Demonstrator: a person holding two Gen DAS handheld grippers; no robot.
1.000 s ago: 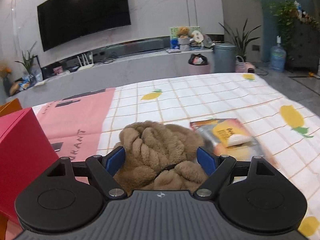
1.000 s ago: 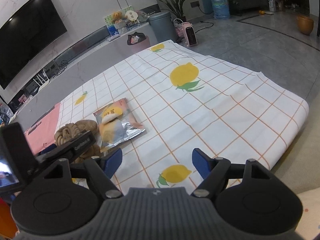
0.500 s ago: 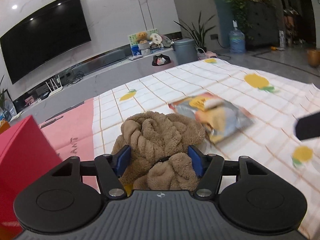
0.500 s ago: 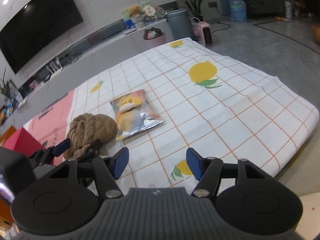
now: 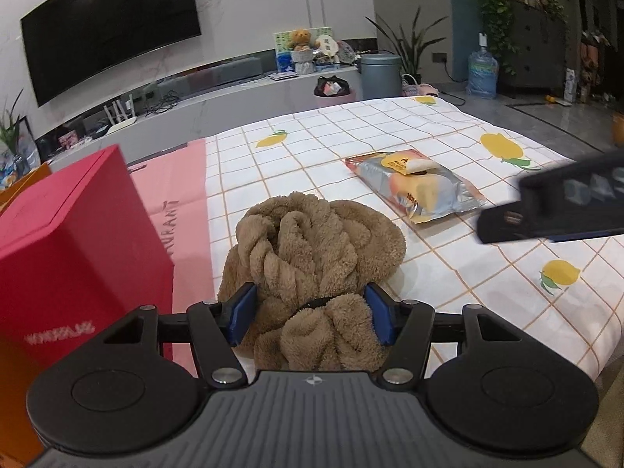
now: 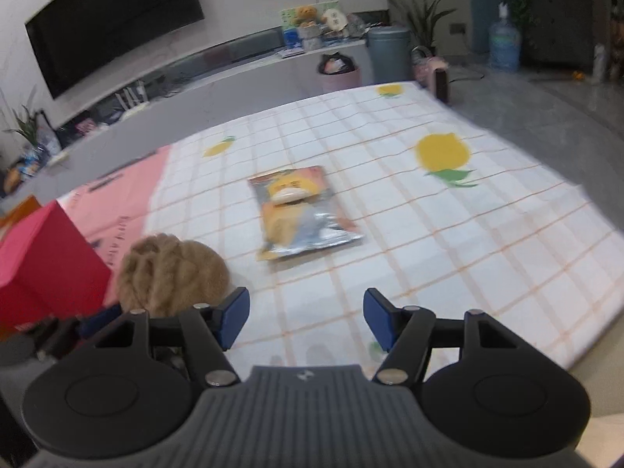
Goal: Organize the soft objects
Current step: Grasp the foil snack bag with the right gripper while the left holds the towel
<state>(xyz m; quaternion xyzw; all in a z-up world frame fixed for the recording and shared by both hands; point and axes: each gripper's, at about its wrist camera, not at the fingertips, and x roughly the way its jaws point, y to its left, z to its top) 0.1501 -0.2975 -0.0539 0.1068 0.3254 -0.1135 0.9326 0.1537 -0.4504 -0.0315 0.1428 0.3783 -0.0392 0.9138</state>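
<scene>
A brown fluffy twisted towel (image 5: 312, 249) lies on the checked lemon-print cloth (image 5: 390, 132). My left gripper (image 5: 312, 314) has its blue pads on either side of the towel's near end and grips it. The towel also shows in the right wrist view (image 6: 171, 269), low on the left. My right gripper (image 6: 306, 319) is open and empty above the cloth, to the right of the towel. A silver and orange snack bag (image 6: 300, 210) lies flat ahead of it, also in the left wrist view (image 5: 417, 183).
A red box (image 5: 74, 245) stands just left of the towel, also in the right wrist view (image 6: 43, 257). A pink cloth (image 5: 171, 179) covers the table's left part. The table's right edge (image 6: 592, 335) drops to the floor. A TV wall and low bench stand behind.
My left gripper has closed further on the towel's near end. My right gripper has swung left and lower, toward the snack bag and the towel; its view is blurred by the motion.
</scene>
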